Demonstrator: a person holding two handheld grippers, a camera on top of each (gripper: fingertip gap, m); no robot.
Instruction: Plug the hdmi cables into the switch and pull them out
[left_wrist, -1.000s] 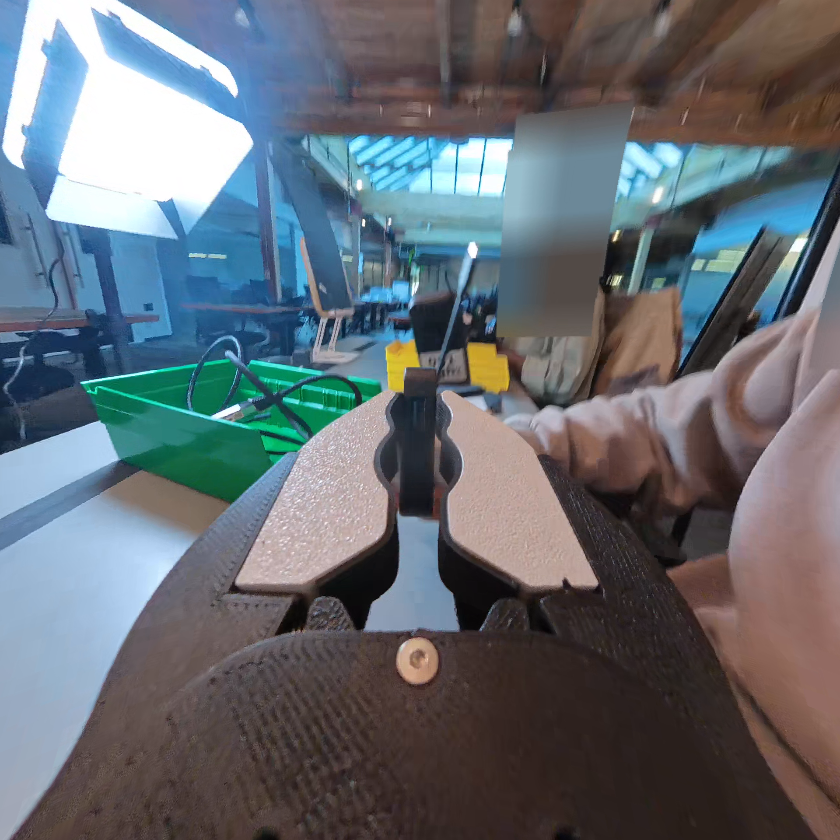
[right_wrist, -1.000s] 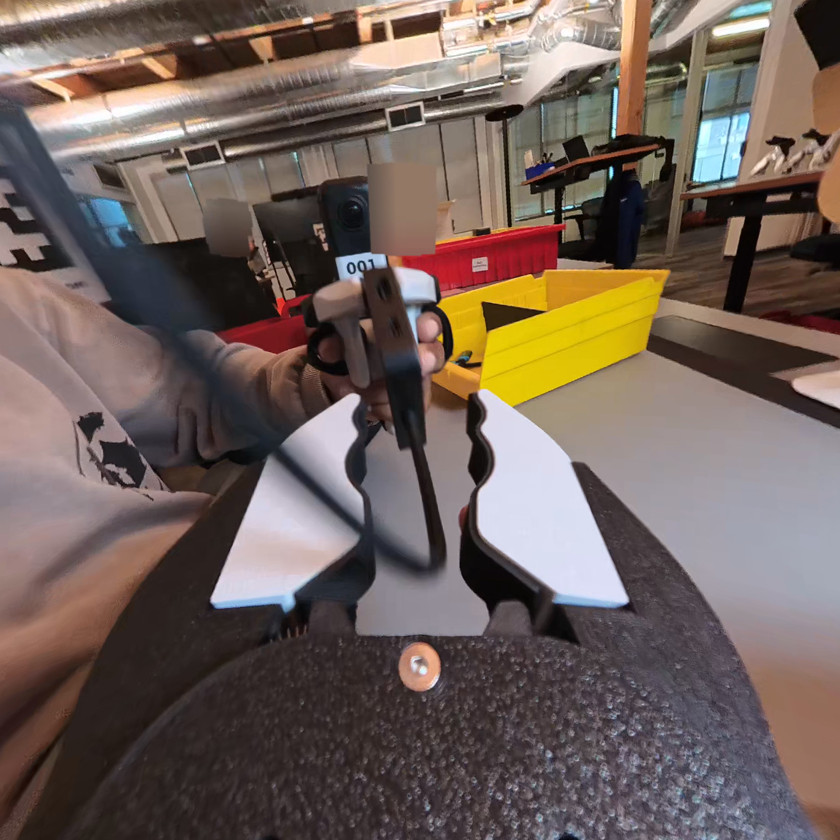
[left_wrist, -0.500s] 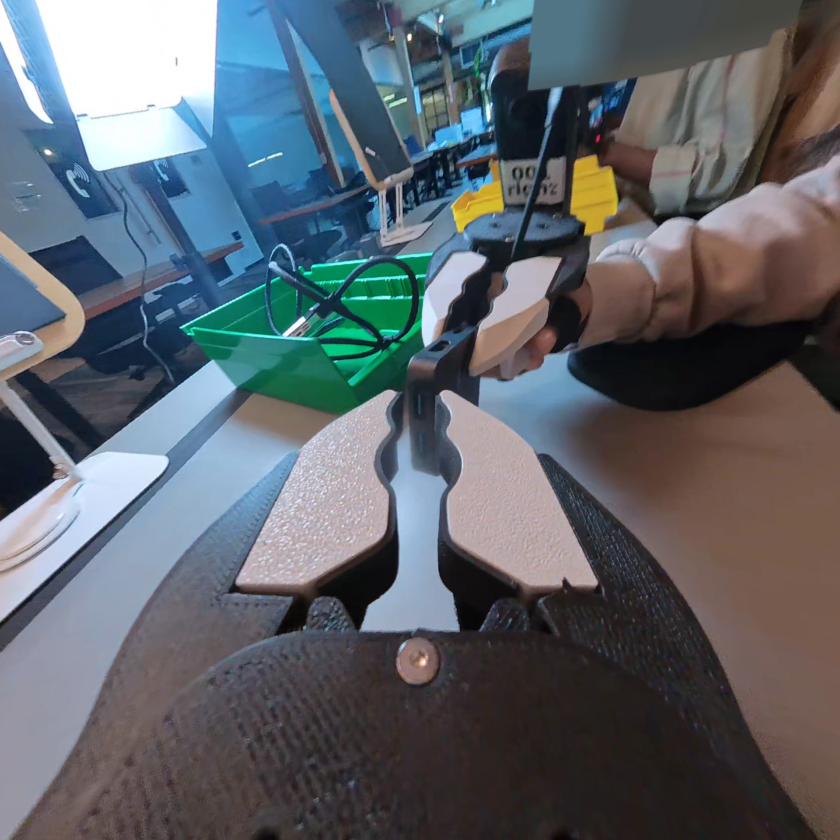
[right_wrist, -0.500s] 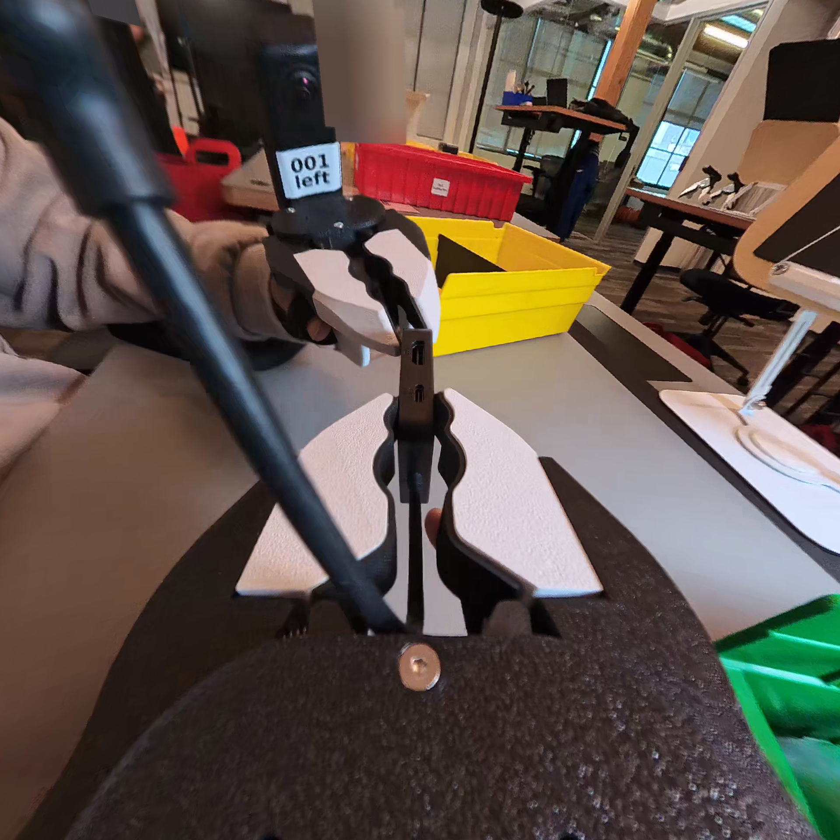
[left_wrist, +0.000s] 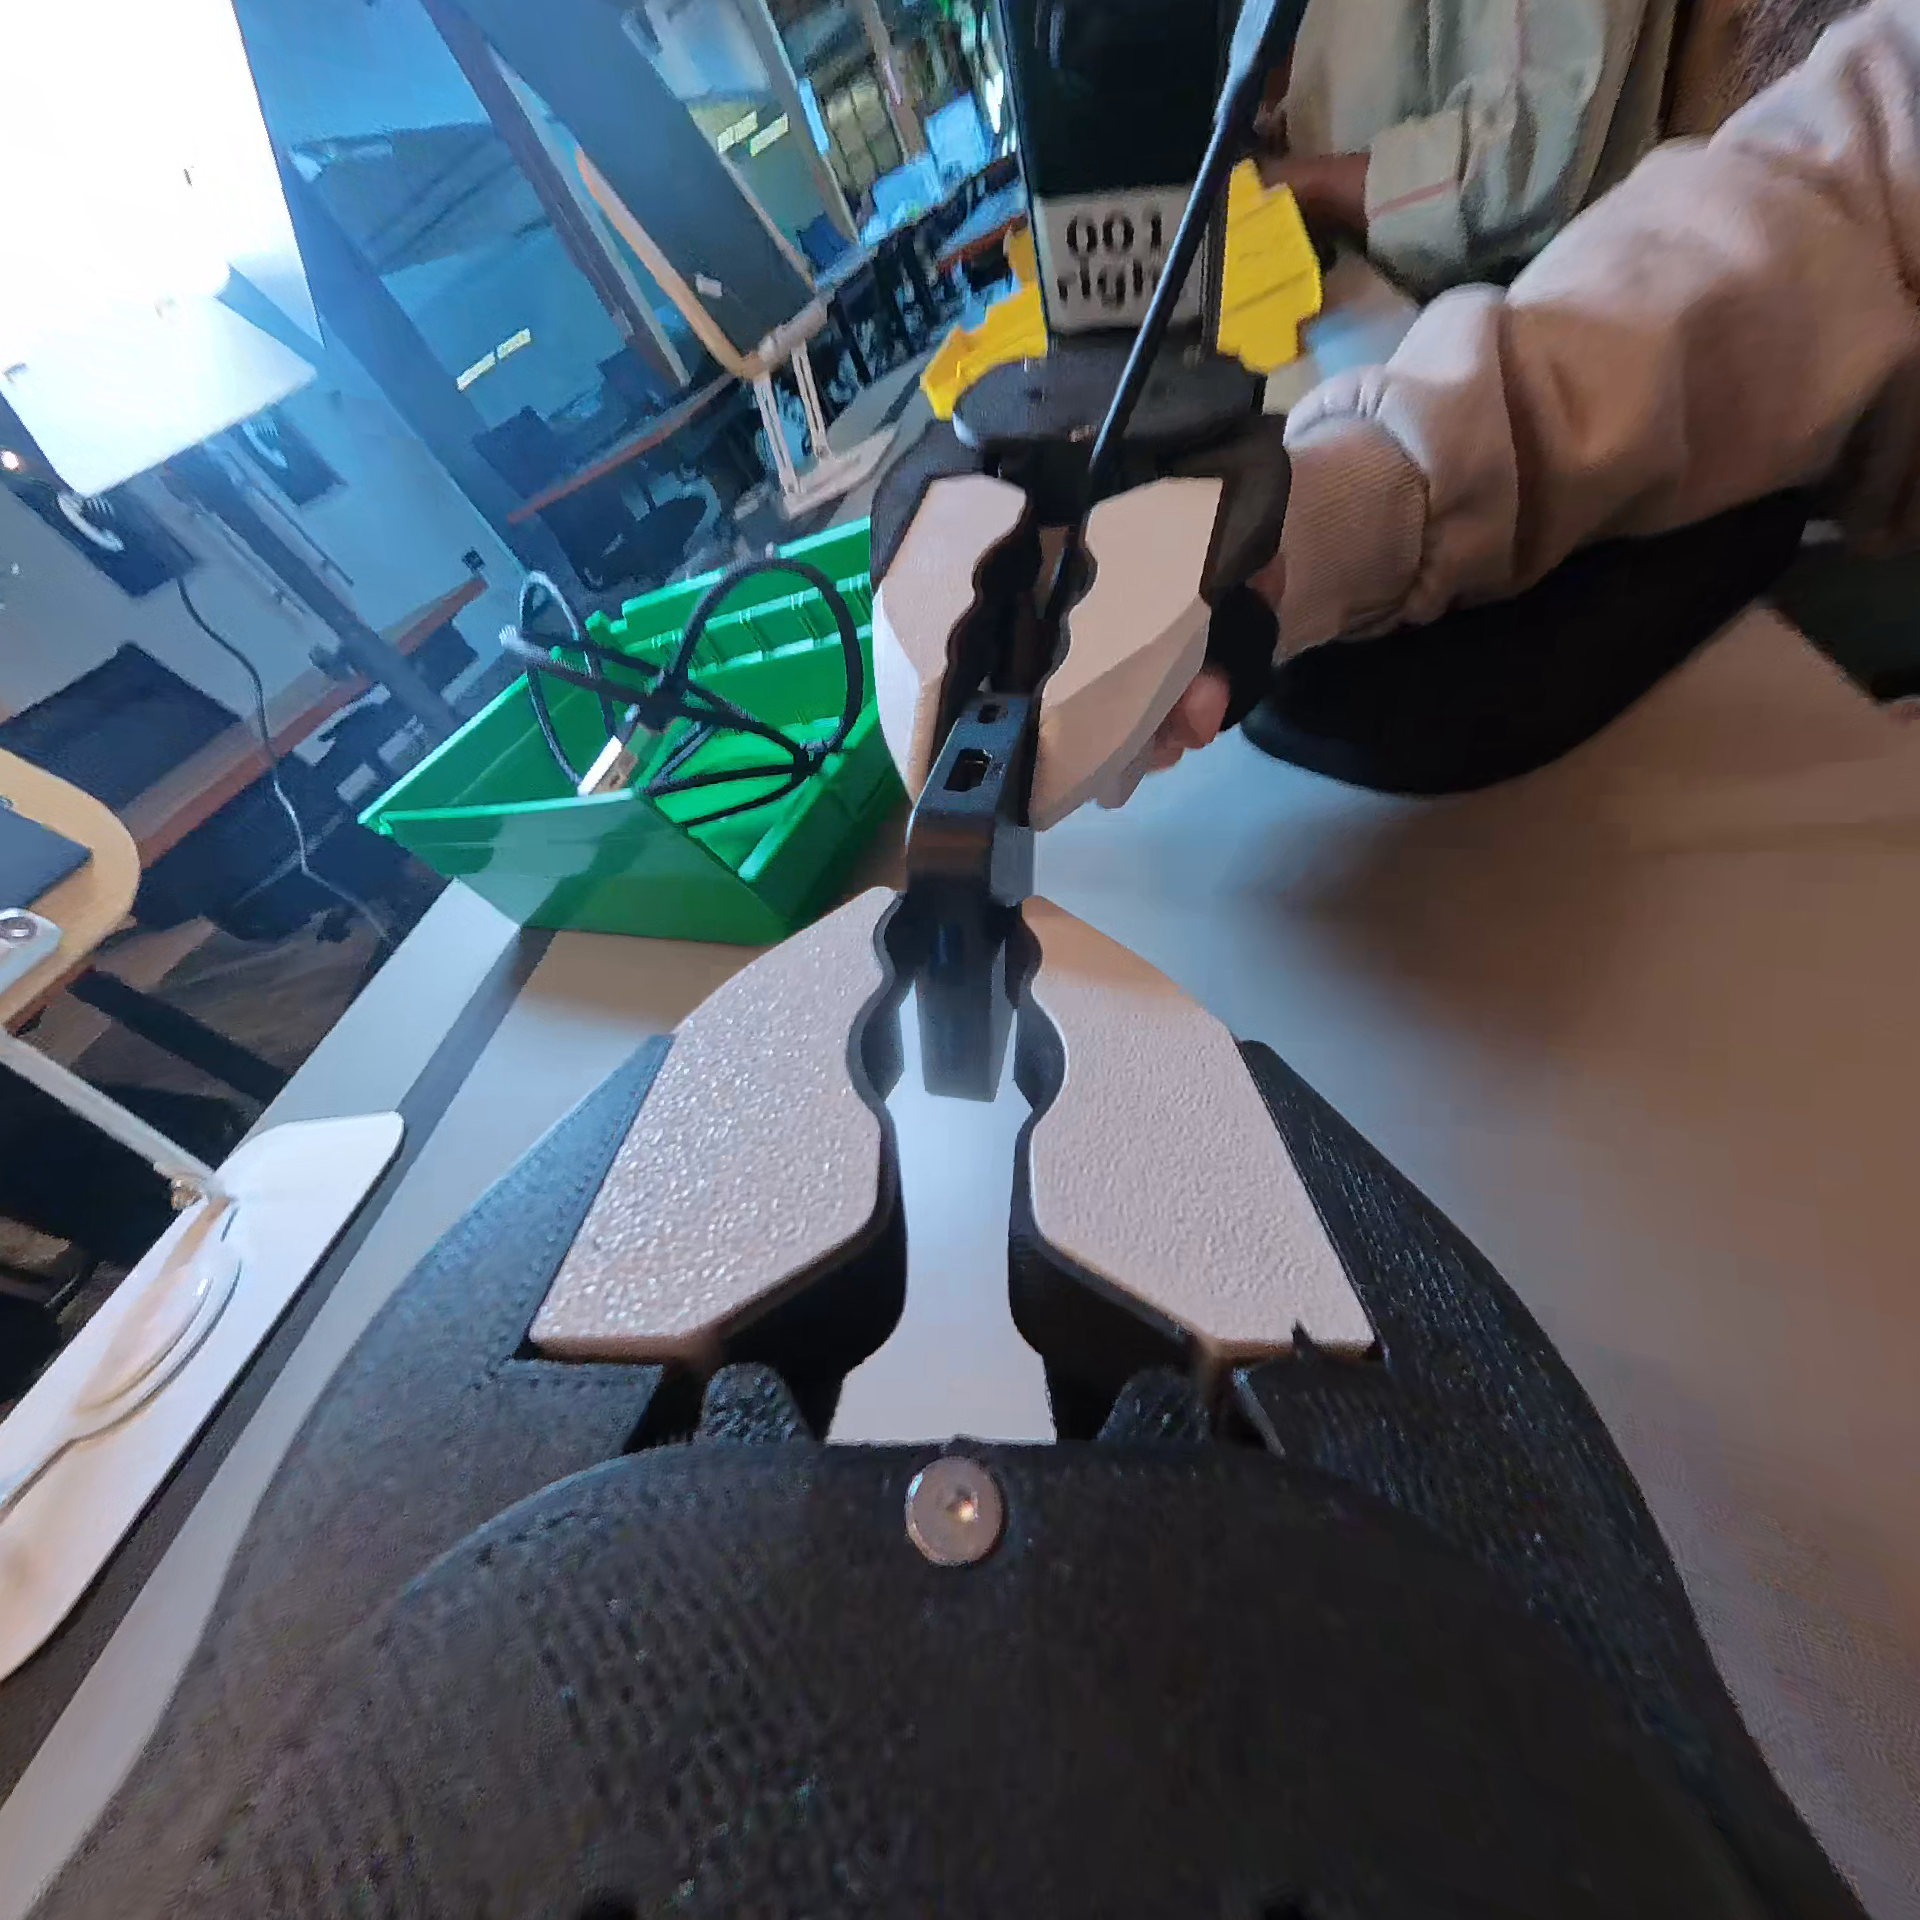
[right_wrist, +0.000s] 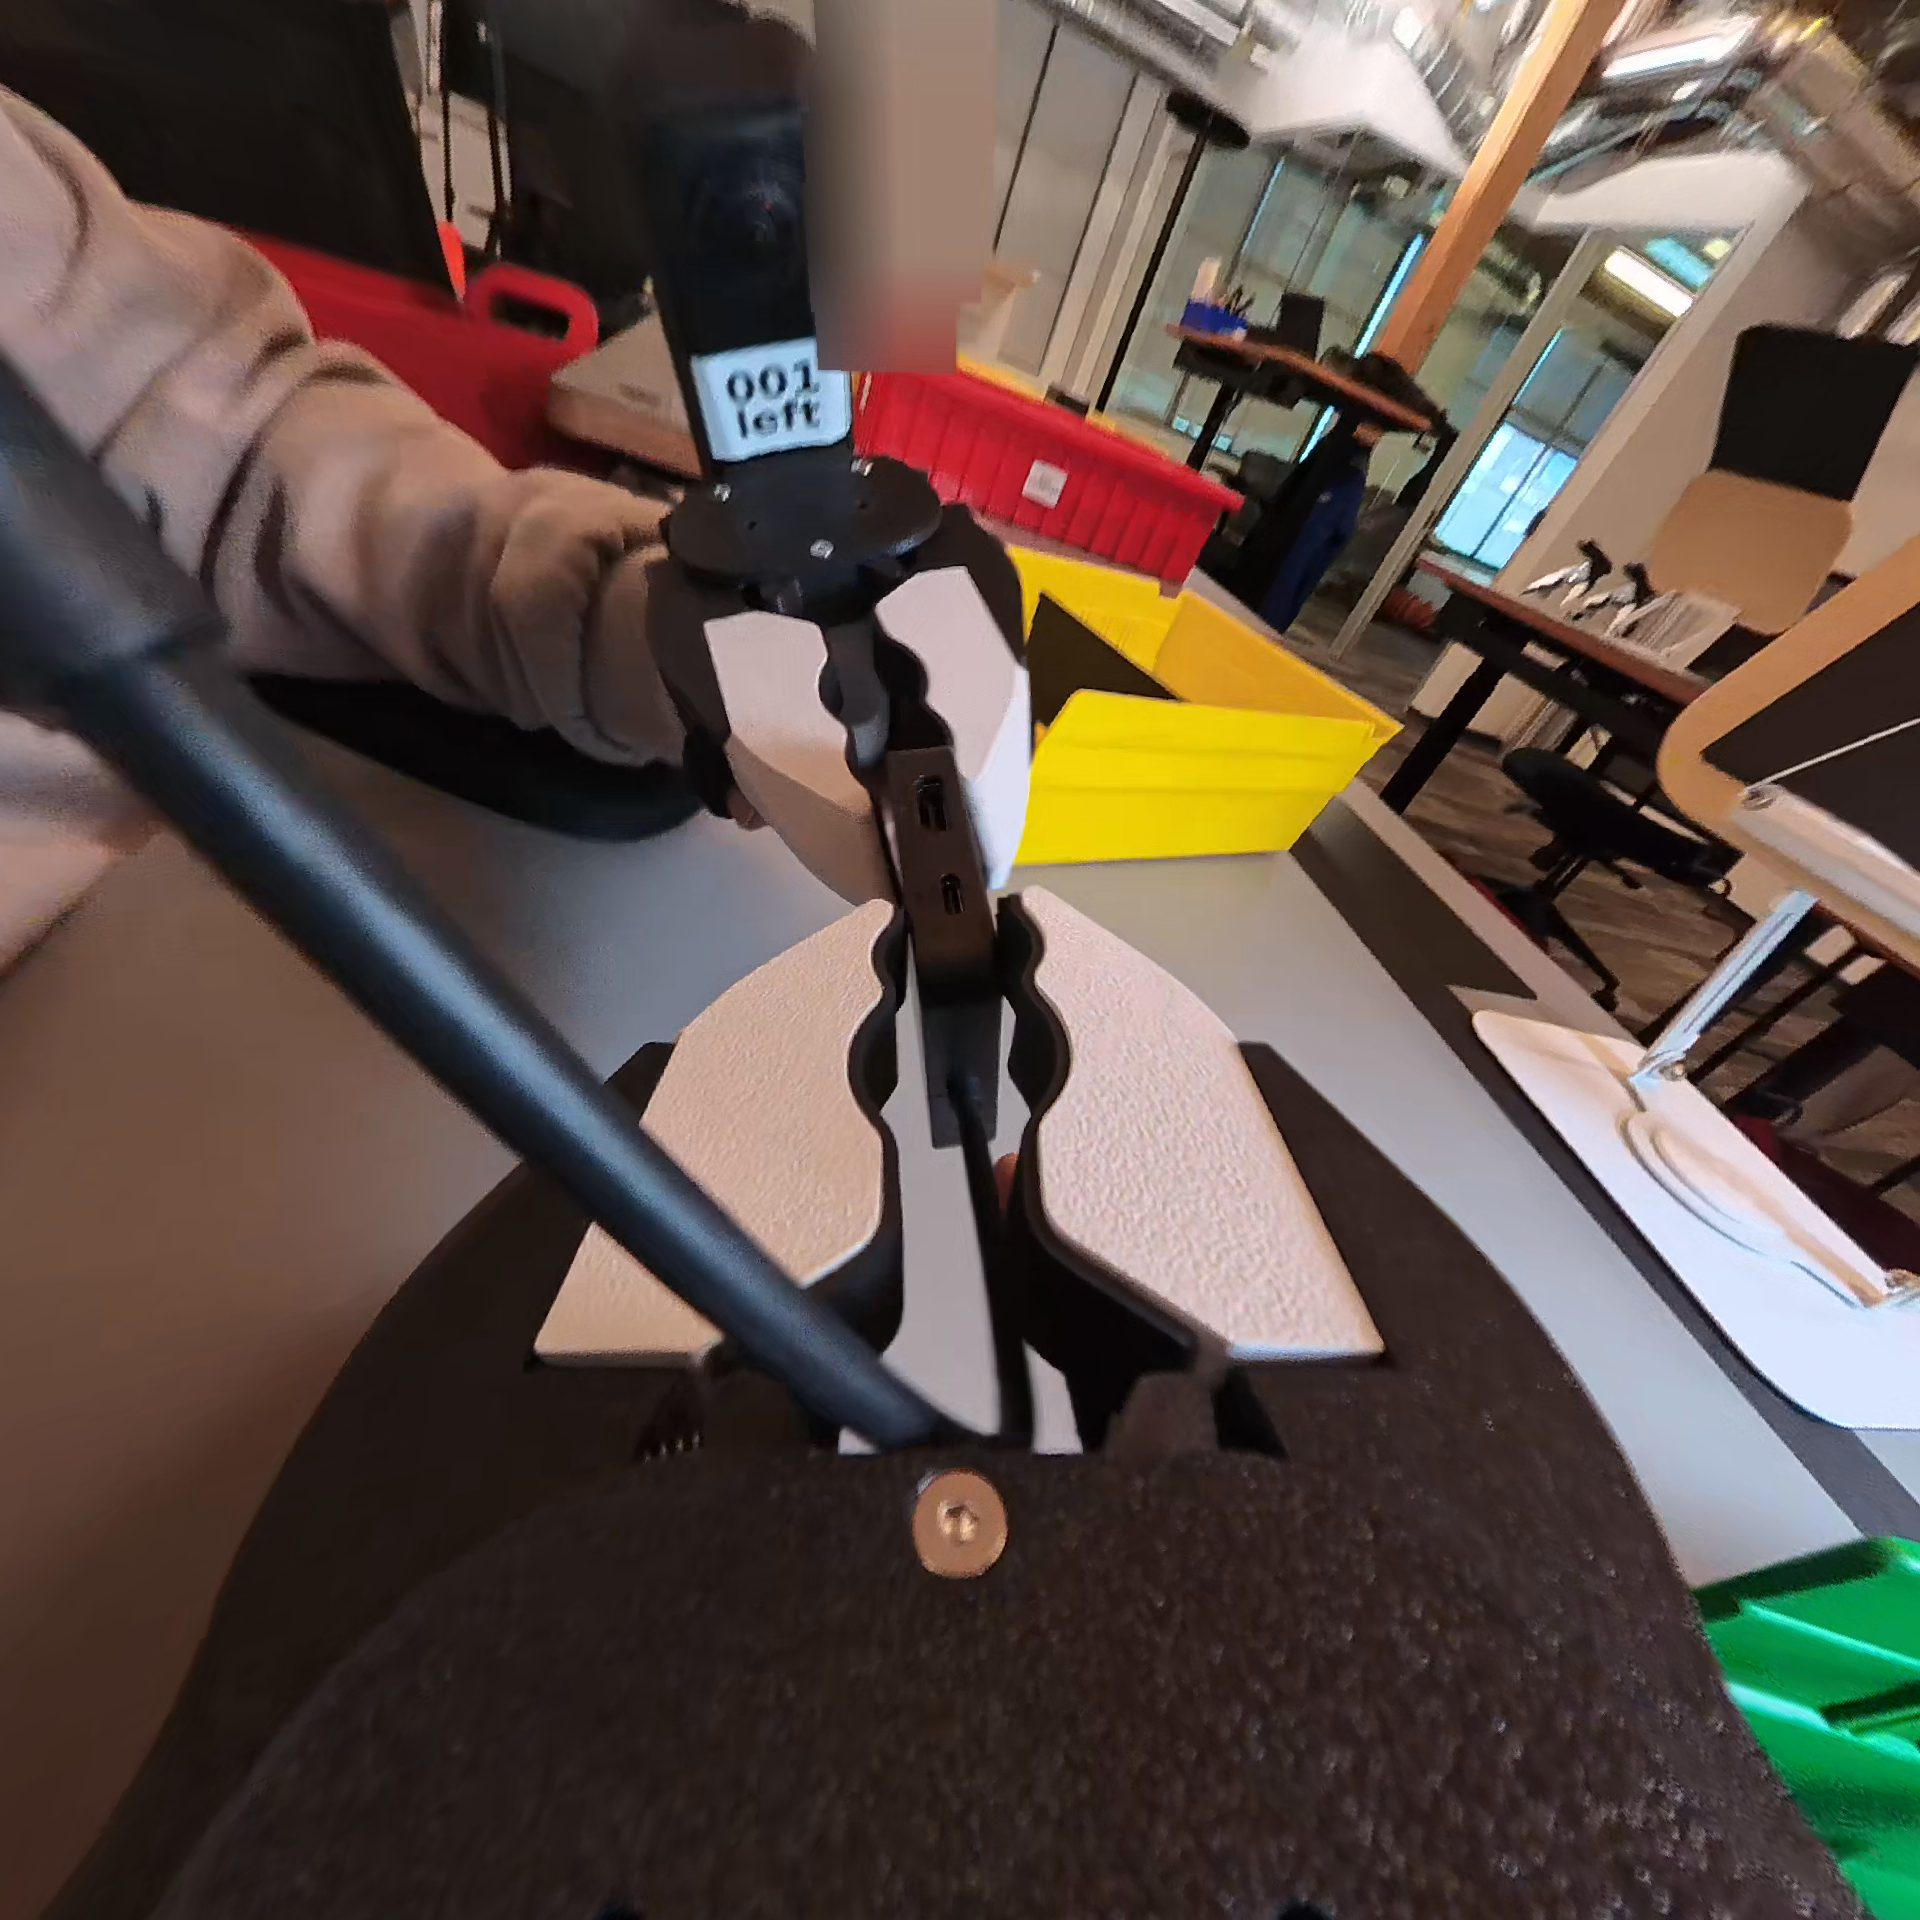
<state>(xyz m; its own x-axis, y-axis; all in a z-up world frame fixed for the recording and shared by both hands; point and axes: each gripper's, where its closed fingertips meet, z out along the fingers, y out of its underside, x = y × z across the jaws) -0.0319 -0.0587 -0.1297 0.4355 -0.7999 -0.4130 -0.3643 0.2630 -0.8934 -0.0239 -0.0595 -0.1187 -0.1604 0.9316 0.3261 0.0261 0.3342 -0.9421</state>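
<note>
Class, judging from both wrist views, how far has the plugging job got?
Done: the left gripper clamps the black switch, and the right gripper clamps the cable plug. In hand: plug and switch meet end to end; whether it is fully seated cannot be told. Left: pulling it out, and the cables in the green bin.

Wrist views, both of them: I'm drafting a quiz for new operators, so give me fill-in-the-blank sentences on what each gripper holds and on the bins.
1. The left gripper's jaws are shut on the slim black ___ with side ports.
2. The right gripper's jaws clamp the black HDMI plug, whose thin ___ trails back between them.
3. Coiled black cables lie in the ___ plastic bin.
4. Behind the left gripper in the right wrist view stands a ___ plastic bin.
Missing words: switch; cable; green; yellow.
</note>
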